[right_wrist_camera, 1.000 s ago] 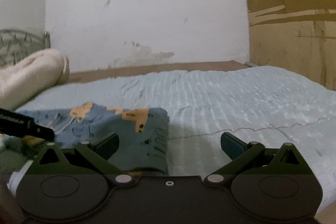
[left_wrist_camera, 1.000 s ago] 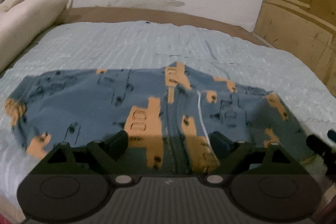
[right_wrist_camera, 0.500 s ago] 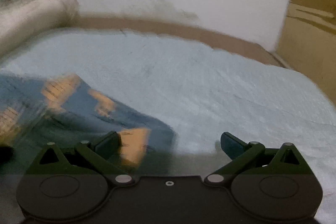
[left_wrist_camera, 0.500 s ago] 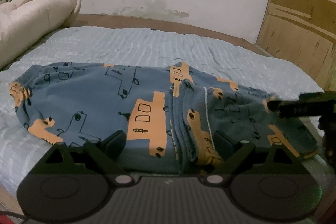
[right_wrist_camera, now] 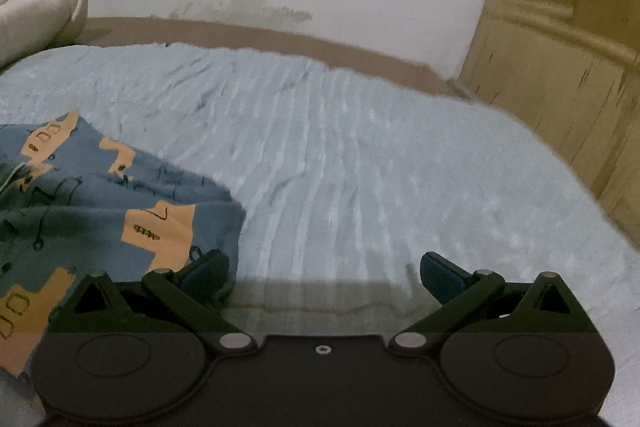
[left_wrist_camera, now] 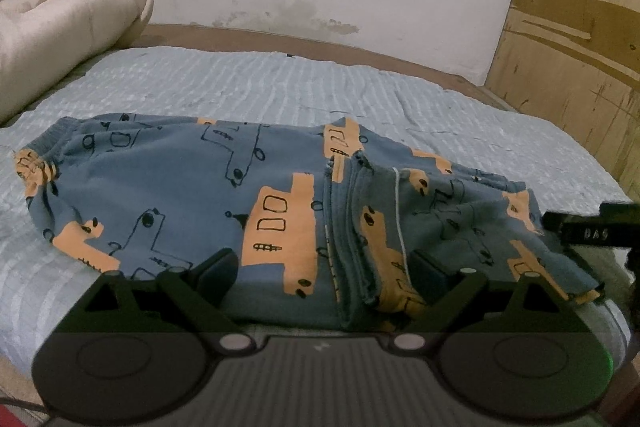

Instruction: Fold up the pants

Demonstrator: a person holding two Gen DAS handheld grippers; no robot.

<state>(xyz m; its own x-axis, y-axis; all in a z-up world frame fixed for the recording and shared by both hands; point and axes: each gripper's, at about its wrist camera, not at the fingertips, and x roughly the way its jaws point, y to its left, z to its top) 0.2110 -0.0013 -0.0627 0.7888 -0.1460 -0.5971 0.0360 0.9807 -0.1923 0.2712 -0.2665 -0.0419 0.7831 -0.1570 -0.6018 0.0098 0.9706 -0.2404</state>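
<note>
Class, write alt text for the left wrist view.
Blue children's pants with orange vehicle prints lie partly folded on a pale blue bedspread, just beyond the open left tool. A rolled cream blanket lies at far left; the right tool's tip enters at right.

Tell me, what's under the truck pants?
The pants lie on a light blue bedsheet, which shows all around them. Whatever sits directly beneath the cloth is covered.

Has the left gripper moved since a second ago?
Yes. The left gripper has risen or pulled back: pants and wall stain sit lower.
</note>
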